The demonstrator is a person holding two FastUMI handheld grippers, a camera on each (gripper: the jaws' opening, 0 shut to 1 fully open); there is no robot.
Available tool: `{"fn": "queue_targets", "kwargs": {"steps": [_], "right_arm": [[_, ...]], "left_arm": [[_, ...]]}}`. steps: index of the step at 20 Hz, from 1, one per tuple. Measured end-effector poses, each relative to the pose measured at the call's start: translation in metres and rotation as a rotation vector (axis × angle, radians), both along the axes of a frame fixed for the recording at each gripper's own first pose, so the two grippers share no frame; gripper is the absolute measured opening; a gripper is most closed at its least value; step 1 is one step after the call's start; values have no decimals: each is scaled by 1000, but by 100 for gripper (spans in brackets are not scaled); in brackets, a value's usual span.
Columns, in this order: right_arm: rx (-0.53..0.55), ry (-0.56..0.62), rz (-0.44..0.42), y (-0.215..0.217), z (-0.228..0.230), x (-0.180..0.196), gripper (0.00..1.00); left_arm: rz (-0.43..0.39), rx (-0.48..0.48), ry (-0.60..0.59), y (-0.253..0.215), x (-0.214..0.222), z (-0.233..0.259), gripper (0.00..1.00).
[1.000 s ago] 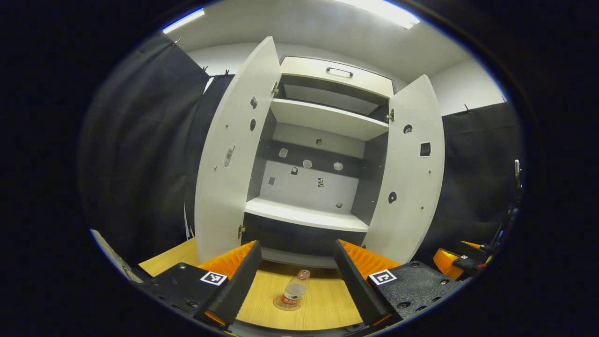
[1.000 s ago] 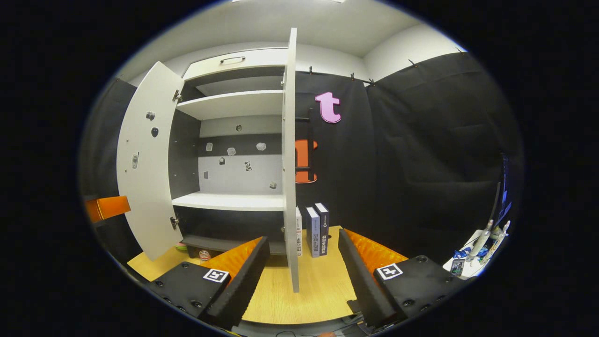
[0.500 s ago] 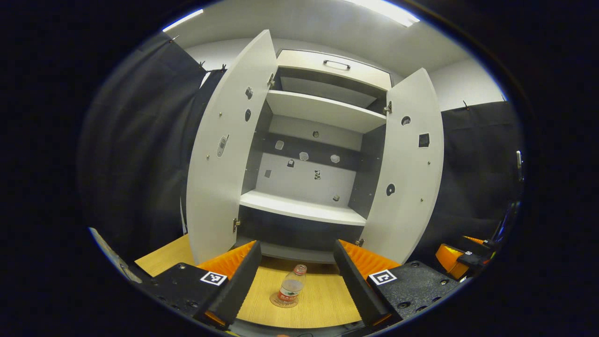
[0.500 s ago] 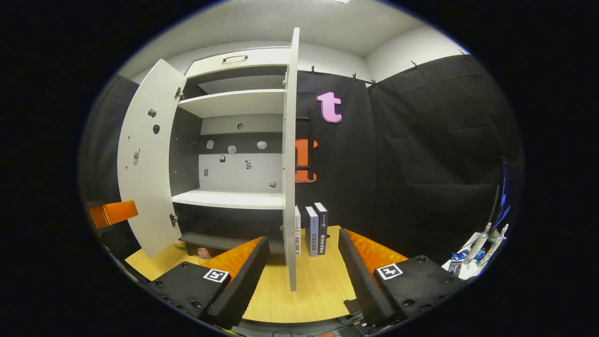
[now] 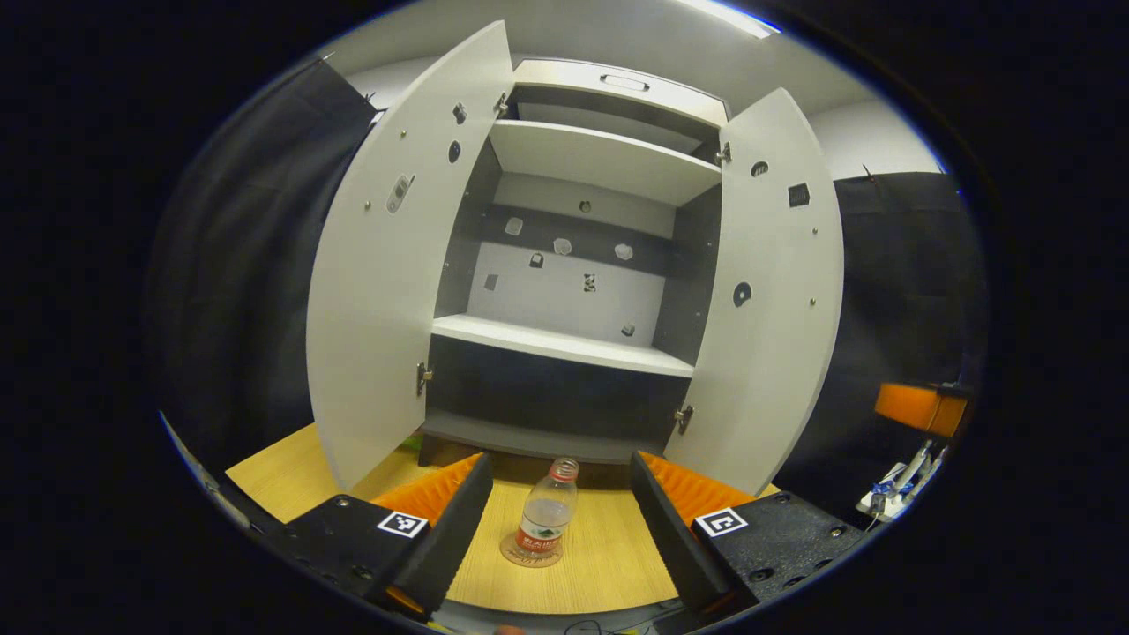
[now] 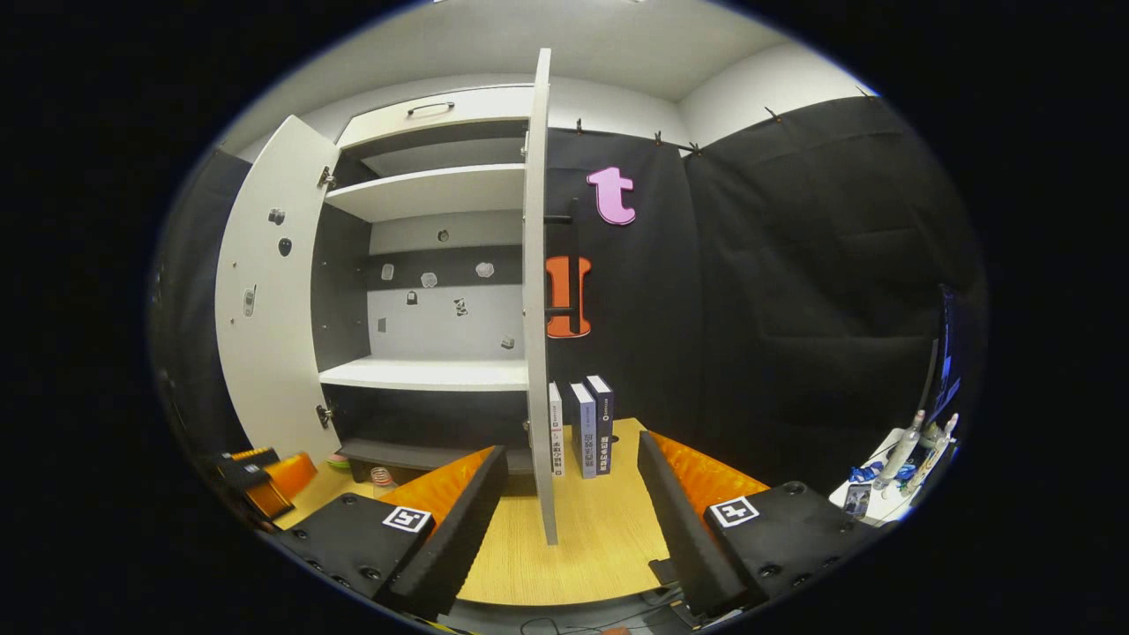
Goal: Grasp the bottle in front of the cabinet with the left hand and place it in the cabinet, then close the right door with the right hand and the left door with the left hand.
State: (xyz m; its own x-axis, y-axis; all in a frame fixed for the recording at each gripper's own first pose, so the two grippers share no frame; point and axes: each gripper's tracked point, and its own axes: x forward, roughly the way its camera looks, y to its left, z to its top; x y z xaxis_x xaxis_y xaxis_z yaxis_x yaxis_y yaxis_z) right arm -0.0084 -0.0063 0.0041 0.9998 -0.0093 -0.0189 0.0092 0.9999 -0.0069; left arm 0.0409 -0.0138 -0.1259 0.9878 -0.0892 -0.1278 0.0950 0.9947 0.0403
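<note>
In the left gripper view, my left gripper (image 5: 554, 520) hung low over the wooden table (image 5: 609, 564), its 2 fingers spread wide apart and gripping nothing. Starting from the left, the cabinet's left door (image 5: 388, 265) stood swung open. Next came the cabinet (image 5: 573, 344) itself, with its upper shelf, its middle shelf and a dark bottom compartment. Right there between my fingers, touching neither, the bottle (image 5: 545, 516) stood upright on the table, just in front of the cabinet's bottom edge, red cap on top and red label low on its body. Further right, the right door (image 5: 776, 291) was open too. At the far right edge I caught a part of my right gripper (image 5: 917, 407), well apart from the bottle.

In the right gripper view, my left gripper (image 6: 260, 472) showed at the far left, low beside the left door (image 6: 265, 300). The bottle (image 6: 382, 481) peeked out just past my own left finger, in front of the cabinet (image 6: 423, 375). My right gripper (image 6: 564, 520) had its 2 fingers wide apart and empty, and the right door (image 6: 536, 291) stood edge-on between them, touching neither finger. Just right of that door, 3 books (image 6: 582, 429) stood upright on the table (image 6: 600, 538).
</note>
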Motion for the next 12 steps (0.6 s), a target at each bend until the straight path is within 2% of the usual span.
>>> {"fn": "queue_targets", "kwargs": {"steps": [6,9,12], "right_arm": [[-26,5,-42,-11,1,2,98],[-35,2,-52,-17,3,3,98],[-52,-4,-67,-22,7,3,98]], "left_arm": [[-2,0,97,9,43,-89,95],[10,53,141,15,61,-126,95],[12,39,199,17,77,-162,95]]}}
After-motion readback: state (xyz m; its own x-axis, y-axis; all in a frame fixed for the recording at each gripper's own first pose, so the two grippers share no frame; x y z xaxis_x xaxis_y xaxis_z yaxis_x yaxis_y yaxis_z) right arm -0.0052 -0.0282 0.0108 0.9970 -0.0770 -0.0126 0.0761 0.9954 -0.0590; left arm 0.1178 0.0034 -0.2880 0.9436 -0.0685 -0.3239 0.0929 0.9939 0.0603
